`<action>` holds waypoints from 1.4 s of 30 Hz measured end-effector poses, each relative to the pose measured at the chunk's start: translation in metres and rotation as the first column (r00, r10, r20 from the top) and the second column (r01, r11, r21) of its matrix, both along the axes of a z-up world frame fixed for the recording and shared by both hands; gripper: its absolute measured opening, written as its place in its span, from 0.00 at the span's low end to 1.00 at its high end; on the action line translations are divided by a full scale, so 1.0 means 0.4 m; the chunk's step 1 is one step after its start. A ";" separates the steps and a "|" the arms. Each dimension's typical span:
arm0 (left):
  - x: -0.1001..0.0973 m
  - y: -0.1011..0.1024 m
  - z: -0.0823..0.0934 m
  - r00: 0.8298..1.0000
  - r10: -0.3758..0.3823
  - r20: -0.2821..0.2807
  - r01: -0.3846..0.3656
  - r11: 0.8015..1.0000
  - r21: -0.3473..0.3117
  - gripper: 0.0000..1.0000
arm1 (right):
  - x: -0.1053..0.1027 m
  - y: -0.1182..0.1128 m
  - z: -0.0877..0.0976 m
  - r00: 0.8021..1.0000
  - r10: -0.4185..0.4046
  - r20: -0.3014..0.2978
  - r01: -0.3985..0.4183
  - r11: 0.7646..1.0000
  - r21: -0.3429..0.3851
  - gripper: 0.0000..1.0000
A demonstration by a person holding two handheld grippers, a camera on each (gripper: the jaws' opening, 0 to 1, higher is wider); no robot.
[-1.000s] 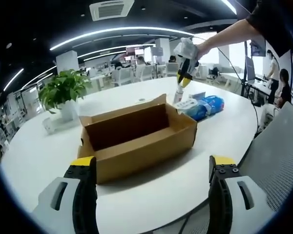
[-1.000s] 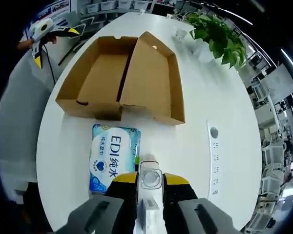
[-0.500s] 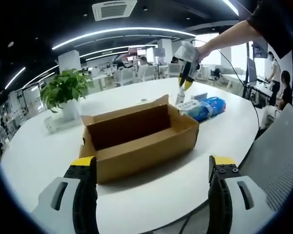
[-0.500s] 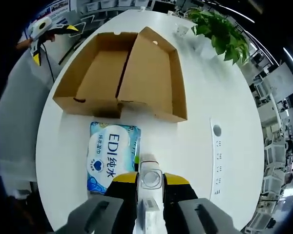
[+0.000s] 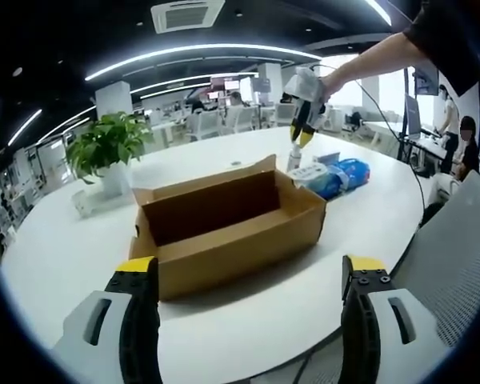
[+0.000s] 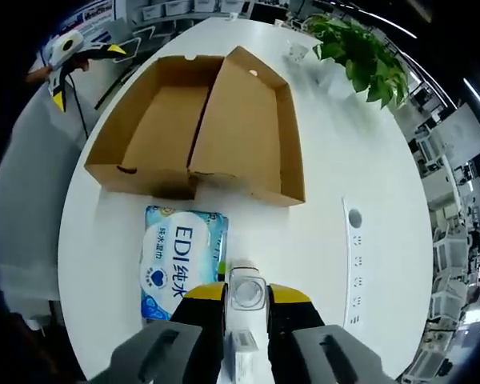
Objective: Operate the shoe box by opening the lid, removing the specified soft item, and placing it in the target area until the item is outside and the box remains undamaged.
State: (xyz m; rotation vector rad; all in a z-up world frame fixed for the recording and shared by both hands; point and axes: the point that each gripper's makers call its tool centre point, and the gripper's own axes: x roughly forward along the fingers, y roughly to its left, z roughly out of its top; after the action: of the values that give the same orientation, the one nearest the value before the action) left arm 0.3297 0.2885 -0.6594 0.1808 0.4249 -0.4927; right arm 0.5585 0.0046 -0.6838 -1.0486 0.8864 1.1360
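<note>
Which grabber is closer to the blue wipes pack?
Right. The right gripper hangs just above the table beside the wipes pack, clamping a small bottle. The left gripper is open on the far side of the box.

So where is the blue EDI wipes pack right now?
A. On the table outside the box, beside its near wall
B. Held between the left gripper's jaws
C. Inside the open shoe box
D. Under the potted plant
A. In the right gripper view the wipes pack lies flat on the white table just outside the open shoe box, whose inside shows bare cardboard; the left gripper has wide jaws and nothing between them.
</note>
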 end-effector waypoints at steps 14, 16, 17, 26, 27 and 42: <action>0.001 0.001 -0.001 1.000 0.003 0.000 -0.003 1.000 0.001 0.94 | 0.022 0.008 -0.003 1.000 -0.021 0.003 0.021 1.000 0.008 0.15; 0.001 0.001 -0.001 1.000 0.003 0.000 -0.003 1.000 0.001 0.94 | 0.025 0.008 -0.004 1.000 -0.022 0.007 0.022 1.000 0.006 0.15; 0.001 0.001 -0.001 1.000 0.003 -0.001 -0.003 1.000 0.001 0.94 | 0.029 0.007 -0.005 1.000 -0.024 0.009 0.024 1.000 0.006 0.15; 0.000 -0.001 -0.003 1.000 -0.001 -0.006 0.001 1.000 0.005 0.94 | 0.027 0.014 -0.013 1.000 -0.029 -0.009 0.029 0.999 0.021 0.16; 0.000 -0.001 -0.003 1.000 -0.001 -0.006 0.001 1.000 0.004 0.94 | 0.027 0.015 -0.013 1.000 -0.024 -0.010 0.025 0.999 0.020 0.16; -0.002 -0.002 -0.005 1.000 -0.009 -0.011 0.009 1.000 0.009 0.93 | 0.012 0.021 -0.013 0.998 -0.031 -0.059 0.033 0.999 0.030 0.15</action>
State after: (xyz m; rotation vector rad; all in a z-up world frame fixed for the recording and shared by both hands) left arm 0.3291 0.2879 -0.6612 0.1893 0.4372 -0.5005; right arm 0.5635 0.0130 -0.6892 -0.9767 0.9262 1.1548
